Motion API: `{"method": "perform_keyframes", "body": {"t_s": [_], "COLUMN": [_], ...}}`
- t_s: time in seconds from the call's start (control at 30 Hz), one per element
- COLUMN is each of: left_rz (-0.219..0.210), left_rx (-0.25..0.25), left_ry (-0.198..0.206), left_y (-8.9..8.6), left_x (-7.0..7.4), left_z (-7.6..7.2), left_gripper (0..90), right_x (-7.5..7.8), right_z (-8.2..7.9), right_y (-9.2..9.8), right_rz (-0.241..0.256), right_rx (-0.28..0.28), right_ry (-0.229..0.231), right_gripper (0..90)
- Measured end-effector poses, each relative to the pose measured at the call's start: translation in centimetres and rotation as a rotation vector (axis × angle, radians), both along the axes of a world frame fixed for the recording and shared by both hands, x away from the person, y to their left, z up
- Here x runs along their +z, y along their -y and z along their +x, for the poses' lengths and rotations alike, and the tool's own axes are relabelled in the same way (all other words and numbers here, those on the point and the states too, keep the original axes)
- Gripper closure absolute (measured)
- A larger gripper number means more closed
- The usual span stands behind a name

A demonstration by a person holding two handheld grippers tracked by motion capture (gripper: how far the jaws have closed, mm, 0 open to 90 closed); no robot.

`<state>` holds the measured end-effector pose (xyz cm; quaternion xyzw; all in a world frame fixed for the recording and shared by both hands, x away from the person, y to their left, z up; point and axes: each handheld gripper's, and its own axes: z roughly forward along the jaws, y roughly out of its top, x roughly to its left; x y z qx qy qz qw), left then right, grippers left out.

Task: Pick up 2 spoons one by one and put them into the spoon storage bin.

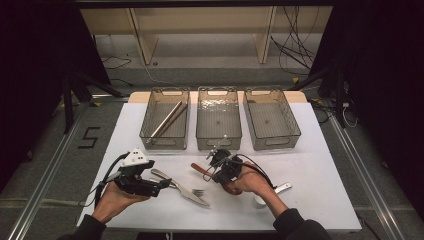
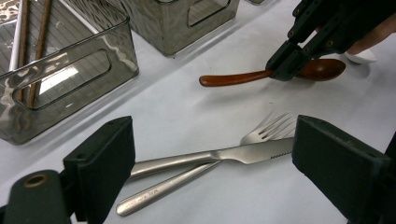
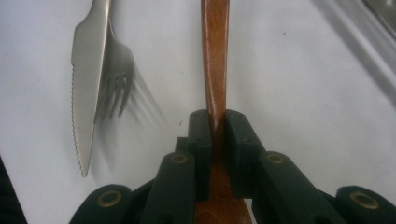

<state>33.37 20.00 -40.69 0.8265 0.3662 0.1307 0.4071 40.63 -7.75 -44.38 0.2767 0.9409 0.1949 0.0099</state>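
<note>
Before you lies the white rectangular counter (image 1: pixel 320 195), the largest surface shown. Along its far edge stand three clear smoky plastic bins side by side: the left bin (image 1: pixel 150 122) holds a pair of long wooden chopsticks (image 1: pixel 169 119), while the middle bin (image 1: pixel 218 136) and the right bin (image 1: pixel 290 127) stand just beside it. Your left tongs (image 1: pixel 162 184), held in your left hand (image 1: pixel 117 197) at the near left of the counter, have their jaws wide apart; in the left gripper view they bracket, without touching, a steel table knife with a serrated blade (image 2: pixel 224 156) lying across a steel fork (image 2: pixel 205 170) on the counter. Your right tongs (image 3: pixel 216 128), in your right hand (image 1: pixel 255 185) near the middle of the counter just in front of the middle bin, are clamped on the reddish-brown wooden spoon (image 3: pixel 215 56): the jaws pinch the neck where handle meets bowl, and the handle runs out beyond the tips toward the knife and fork. Behind your right hand a small white spoon (image 1: pixel 272 192) lies on the counter.
</note>
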Motion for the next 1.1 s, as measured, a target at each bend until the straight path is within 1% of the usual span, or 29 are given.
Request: {"method": "perform_keyframes", "body": {"t_s": [0.17,0.27,0.33,0.4,0.53,0.6,0.73,0.8,0.9,1.1], "left_rz": [-0.008,-0.005,-0.005,-0.006,-0.013,-0.014,-0.012,-0.011,-0.009,-0.011], "left_rx": [0.004,0.006,0.006,0.005,0.010,0.009,0.010,0.008,0.007,0.008], "left_ry": [0.000,-0.001,-0.001,-0.003,-0.003,-0.002,0.000,0.001,-0.001,0.000], "left_y": [-0.1,-0.1,-0.1,-0.1,-0.2,-0.2,-0.2,-0.2,-0.3,-0.3], "left_x": [0.0,0.0,0.0,0.0,0.0,0.0,0.0,0.0,0.0,0.0], "left_z": [0.0,0.1,0.1,0.1,0.1,0.1,0.1,0.1,0.2,0.2], "left_gripper": [12.9,12.9,12.9,12.9,12.9,12.8,12.9,12.9,12.8,12.9], "right_x": [1.7,3.0,3.9,4.9,6.9,7.7,8.7,9.1,9.5,10.2], "right_z": [0.4,0.9,1.4,2.0,3.2,3.9,5.3,6.1,7.2,9.4], "right_y": [1.0,1.7,2.1,2.4,2.9,3.0,3.1,3.0,2.9,2.4], "right_rz": [0.048,0.068,0.092,0.105,0.115,0.116,0.103,0.096,0.083,0.060], "right_rx": [-0.034,-0.057,-0.079,-0.098,-0.133,-0.146,-0.173,-0.183,-0.204,-0.243], "right_ry": [0.028,0.050,0.061,0.077,0.107,0.116,0.113,0.118,0.112,0.116], "right_gripper": [82.4,82.4,82.3,82.4,82.3,82.3,82.3,82.3,82.3,82.3]}}
